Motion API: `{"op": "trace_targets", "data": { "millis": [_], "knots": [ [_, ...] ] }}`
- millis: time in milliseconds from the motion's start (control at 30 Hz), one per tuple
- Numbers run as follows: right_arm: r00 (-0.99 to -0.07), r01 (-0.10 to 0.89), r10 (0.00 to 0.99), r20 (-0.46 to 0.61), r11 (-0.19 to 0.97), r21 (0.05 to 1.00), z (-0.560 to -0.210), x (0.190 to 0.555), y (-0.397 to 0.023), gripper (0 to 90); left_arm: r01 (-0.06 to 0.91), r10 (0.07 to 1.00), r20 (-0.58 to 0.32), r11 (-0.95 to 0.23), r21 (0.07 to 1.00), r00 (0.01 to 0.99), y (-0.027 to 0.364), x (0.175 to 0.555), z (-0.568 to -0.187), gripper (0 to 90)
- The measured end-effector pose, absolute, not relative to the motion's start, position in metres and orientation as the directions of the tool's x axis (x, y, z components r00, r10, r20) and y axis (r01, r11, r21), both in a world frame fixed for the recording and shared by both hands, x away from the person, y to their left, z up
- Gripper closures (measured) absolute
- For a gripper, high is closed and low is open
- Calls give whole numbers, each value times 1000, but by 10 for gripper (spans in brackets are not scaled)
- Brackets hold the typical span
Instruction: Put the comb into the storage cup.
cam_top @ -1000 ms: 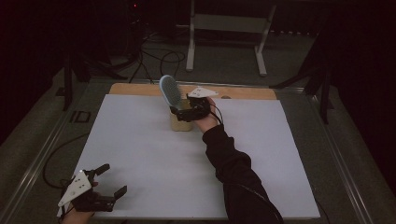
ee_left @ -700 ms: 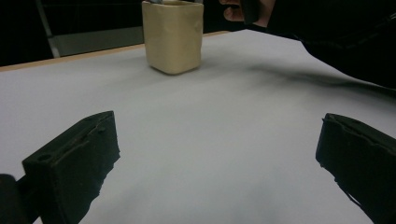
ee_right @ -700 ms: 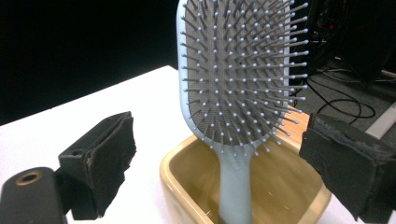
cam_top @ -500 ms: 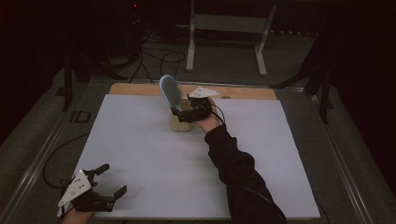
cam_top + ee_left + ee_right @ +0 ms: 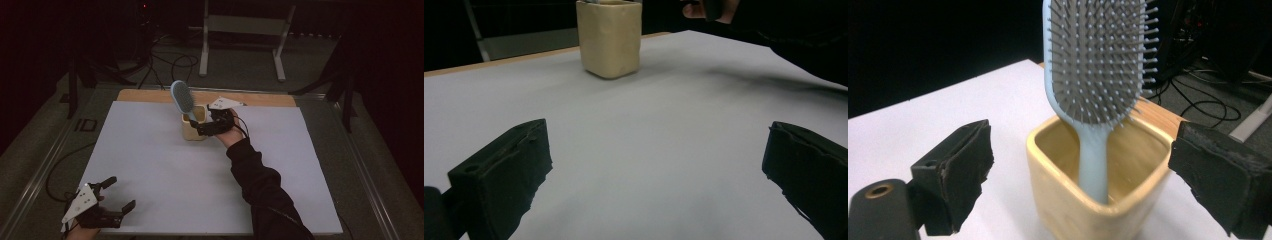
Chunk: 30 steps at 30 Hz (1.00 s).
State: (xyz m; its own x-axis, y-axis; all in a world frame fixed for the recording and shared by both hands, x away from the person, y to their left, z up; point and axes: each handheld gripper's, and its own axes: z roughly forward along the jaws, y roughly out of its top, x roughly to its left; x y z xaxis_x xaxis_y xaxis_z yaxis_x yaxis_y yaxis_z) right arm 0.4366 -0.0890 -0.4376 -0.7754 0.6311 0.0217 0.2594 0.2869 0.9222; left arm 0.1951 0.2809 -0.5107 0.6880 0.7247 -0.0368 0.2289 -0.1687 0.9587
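Far on the counter [image 5: 150,150]: brush [image 5: 1098,75] handle-down in the cup [image 5: 1098,200], long axis near upright, head tilting left. Right claw [image 5: 1078,165] spread wide, straddling the cup, touching nothing, far nearer. Left claw [image 5: 120,195] spread too, idle at near left, well apart.

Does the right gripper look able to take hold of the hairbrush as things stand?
Probably yes. The right gripper is open right beside the cream cup, and the hairbrush stands handle-down in it, its head well above the rim. Nothing lies between the open jaws and the brush.
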Motion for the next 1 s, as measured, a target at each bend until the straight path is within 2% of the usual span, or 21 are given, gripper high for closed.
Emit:
{"op": "trace_targets", "data": {
  "millis": [1000],
  "knots": [
    [-755,298,655,38,292,909,-447,406,-158,99,236,727,-35,-176,956,685,279,196,-512,0]
  ]
}}
